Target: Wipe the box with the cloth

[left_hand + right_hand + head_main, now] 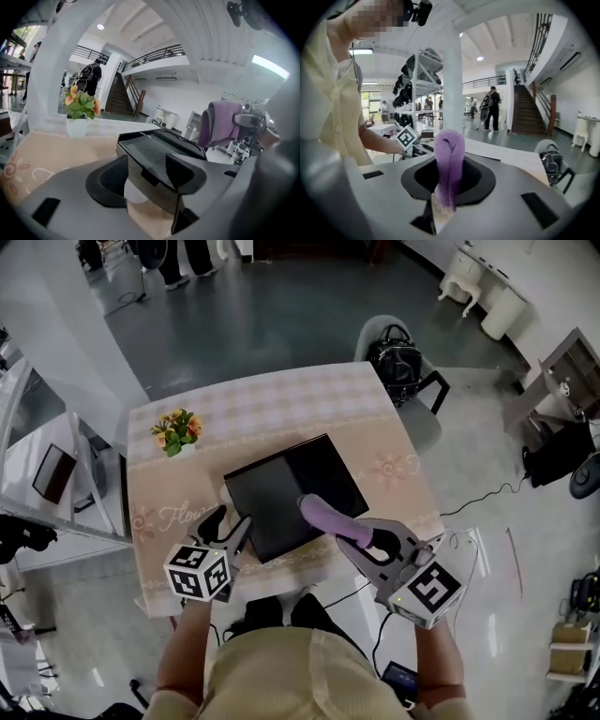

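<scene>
A flat black box (291,491) lies in the middle of the table (281,404), which wears a beige and pink checked cloth. My left gripper (232,521) is at the box's near left corner. In the left gripper view that corner of the box (154,152) sits between the spread jaws of the left gripper (147,176), and I see no firm squeeze on it. My right gripper (352,538) hovers over the box's near right edge, shut on a folded purple cloth (323,515). The cloth (449,159) stands up out of the right gripper (449,190).
A small white pot of orange flowers (176,432) stands at the table's far left, left of the box. A grey chair with a black bag (396,357) stands at the table's far right corner. Cables trail on the floor at the right. People stand far off.
</scene>
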A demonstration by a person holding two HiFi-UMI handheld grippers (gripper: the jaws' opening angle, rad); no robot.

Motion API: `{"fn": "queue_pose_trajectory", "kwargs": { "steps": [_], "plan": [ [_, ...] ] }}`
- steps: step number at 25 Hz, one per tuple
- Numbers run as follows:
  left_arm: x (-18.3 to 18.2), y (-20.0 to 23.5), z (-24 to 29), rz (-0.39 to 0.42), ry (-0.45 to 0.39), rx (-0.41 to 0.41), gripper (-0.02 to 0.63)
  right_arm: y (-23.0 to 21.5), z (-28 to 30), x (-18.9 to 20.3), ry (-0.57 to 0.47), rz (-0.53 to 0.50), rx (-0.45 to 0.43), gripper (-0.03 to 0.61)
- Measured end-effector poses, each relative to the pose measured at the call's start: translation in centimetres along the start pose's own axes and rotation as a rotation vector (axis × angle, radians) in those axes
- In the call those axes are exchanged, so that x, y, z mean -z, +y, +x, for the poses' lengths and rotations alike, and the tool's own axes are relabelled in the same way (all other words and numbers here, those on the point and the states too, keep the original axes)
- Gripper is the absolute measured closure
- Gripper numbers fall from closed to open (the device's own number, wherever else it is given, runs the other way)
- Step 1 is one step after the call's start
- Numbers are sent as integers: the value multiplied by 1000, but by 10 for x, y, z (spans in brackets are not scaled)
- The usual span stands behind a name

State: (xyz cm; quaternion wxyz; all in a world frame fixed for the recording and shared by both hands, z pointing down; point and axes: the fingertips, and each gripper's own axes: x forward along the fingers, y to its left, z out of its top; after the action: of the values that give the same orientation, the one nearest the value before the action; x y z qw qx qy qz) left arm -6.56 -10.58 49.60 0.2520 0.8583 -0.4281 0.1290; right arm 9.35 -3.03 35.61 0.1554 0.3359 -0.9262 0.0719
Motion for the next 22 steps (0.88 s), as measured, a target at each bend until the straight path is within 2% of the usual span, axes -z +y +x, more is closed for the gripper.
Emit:
{"fn": "queue_pose_trajectory", "kwargs": {
  "steps": [2,6,10,13,17,19,22],
  "plan": [
    [0,0,3,2,8,-6,363,-22,-24,13,3,26,129,497],
    [5,-1,9,-70,32,11,360,-54,-67,47,7,133,337,497],
    [8,2,10,-131,38,2,351,-71,-101,85,5,251,519,497],
    [8,4,11,-211,28,8,351,-76,-114,112,10,324,631,497],
    [12,6,15,-259,40,7,351,-81,-106,141,-6,394,707,497],
    [13,5,17,-265,47,7,351,-79,-92,149,-8,420,703,497],
    [12,4,18,-265,51,13,353,-68,-62,156,9,436,650,497]
  ]
}}
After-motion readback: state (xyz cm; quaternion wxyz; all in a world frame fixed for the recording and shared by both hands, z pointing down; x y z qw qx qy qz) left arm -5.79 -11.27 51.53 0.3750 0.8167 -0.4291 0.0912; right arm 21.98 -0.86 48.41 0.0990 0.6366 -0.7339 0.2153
